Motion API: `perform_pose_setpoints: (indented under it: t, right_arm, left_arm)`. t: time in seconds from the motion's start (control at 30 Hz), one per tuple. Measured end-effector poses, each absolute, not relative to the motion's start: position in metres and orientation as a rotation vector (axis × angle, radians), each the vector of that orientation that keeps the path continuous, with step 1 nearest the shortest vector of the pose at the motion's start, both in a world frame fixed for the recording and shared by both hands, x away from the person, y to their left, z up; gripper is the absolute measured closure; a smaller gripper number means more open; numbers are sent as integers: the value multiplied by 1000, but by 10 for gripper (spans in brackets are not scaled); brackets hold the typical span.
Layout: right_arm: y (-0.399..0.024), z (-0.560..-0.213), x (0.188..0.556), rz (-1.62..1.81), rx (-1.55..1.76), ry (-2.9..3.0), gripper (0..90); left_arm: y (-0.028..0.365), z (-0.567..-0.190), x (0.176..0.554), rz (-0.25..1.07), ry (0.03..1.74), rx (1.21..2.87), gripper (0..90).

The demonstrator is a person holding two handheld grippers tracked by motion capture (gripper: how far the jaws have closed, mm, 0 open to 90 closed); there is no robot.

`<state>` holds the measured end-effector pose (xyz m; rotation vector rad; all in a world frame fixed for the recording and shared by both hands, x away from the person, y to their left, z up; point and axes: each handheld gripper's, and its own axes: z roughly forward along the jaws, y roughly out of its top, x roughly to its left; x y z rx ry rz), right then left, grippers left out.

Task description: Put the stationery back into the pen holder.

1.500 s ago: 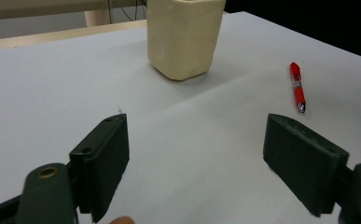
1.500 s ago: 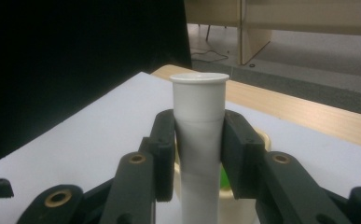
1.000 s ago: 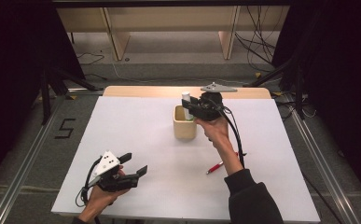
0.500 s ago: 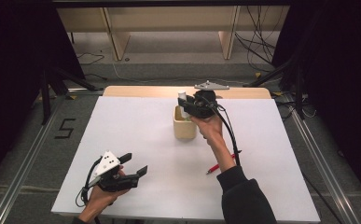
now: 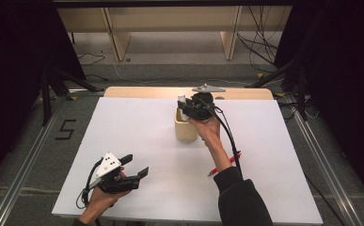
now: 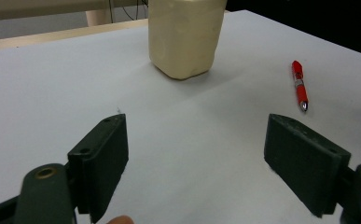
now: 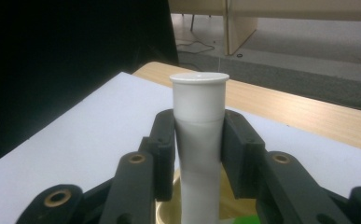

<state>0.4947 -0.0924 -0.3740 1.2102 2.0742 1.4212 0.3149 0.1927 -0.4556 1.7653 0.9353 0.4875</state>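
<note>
R gripper [image 5: 187, 109]: jaws clamped on white tube [image 7: 199, 135], gripped just below its cap, tube upright w/ lower end inside mouth of beige cup [image 5: 185, 129]. Vs. frames a moment earlier, R gripper is seen shifted slightly toward cup and lower; tube judged partway inserted, release not yet made. Cup: upright, mid-table toward far edge. L gripper [image 5: 133, 165]: jaws spread wide, nothing between them, held low over white table [image 5: 137, 141] at near-left, unmoved. Red pen [image 6: 299, 85]: lying flat on table, apart from cup, likely next item for cup.
</note>
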Motion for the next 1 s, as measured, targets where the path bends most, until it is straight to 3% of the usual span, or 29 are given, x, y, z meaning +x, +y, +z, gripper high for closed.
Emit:
perform_pose_setpoints:
  t: [1.0]
  right_arm:
    - [-85,-393,501,1363,1246,2093,672]
  left_arm:
    - [193,-456,315,491,932,1767,213]
